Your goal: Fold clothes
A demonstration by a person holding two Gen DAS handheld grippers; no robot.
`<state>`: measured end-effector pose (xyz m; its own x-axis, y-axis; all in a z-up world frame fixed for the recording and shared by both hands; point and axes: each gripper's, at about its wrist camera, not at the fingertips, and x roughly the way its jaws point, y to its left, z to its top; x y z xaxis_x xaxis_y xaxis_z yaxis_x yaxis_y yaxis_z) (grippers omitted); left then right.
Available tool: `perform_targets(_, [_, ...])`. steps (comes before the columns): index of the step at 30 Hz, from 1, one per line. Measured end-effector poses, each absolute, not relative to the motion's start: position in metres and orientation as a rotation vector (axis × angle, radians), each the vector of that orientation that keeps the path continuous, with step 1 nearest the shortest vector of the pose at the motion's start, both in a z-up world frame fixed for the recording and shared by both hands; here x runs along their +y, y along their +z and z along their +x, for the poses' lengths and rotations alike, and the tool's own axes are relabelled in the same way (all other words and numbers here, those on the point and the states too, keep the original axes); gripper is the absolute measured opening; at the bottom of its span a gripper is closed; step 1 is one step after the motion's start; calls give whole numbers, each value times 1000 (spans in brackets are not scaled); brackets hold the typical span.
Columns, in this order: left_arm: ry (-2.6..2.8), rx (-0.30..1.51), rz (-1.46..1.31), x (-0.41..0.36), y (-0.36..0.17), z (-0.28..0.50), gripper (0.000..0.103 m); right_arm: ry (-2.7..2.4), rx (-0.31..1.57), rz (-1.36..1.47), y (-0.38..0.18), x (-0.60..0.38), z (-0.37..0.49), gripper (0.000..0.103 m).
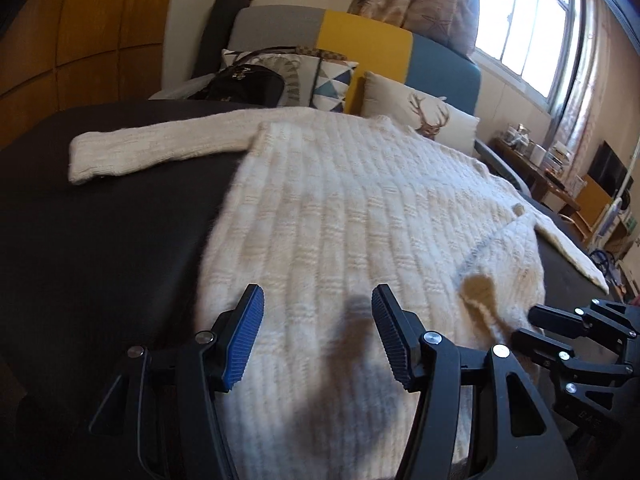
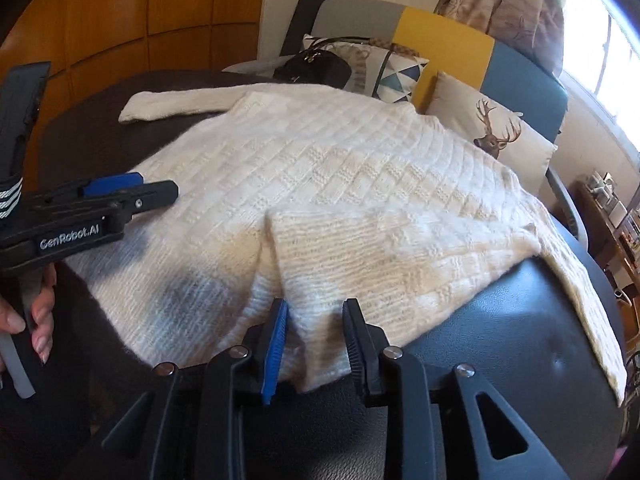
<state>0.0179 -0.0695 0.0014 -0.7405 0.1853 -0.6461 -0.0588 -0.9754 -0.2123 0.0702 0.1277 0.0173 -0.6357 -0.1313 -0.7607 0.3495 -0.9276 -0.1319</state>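
Two grippers sit at the near hem of one cream knit sweater, which lies spread face-up on a dark table with its long axis running from you toward 12 o'clock. One sleeve stretches flat toward 10 o'clock; the other sleeve is laid back across the body, its cuff end reaching the hem, with more knit trailing off the table edge at 3 o'clock.

Your right gripper is the nearer one to that folded part: the hem corner lies between its parted fingers, at 12 o'clock from the tips, not yet pinched as far as you can see. Your left gripper hovers released over the middle of the hem, the body straight ahead at 12 o'clock.

White lettering on your left gripper's side reads "GenRobot.AI". No label shows on the sweater.
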Motion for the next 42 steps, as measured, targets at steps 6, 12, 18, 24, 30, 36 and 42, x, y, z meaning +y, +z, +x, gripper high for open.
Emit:
perform_targets(6, [2878,-369,-1107,-100,-1,34,60,-2642,542,1119,12,121,77,26])
perform_targets(12, [2841,-449,-1179,-118,-11,40,60,-2757,329,1206,15,168,54,6])
perform_targets(18, [2822,-431,-1171,-108,-10,41,66,-2728,-239,1232,16,230,57,5])
perform_targets(24, [2817,-419,-1161,-98,-8,30,68,-2661,-640,1149,20,269,76,5])
perform_targets(30, [2753,-249,-1200,-71,-5,4,78,-2683,-755,1148,23,288,80,5])
perform_targets(36, [2761,-220,-1299,-81,-5,-9,78,-2761,-659,1270,7,291,78,23])
perform_targets(42, [2740,-168,-1311,-73,-7,-11,81,-2827,-535,1304,3,272,70,26])
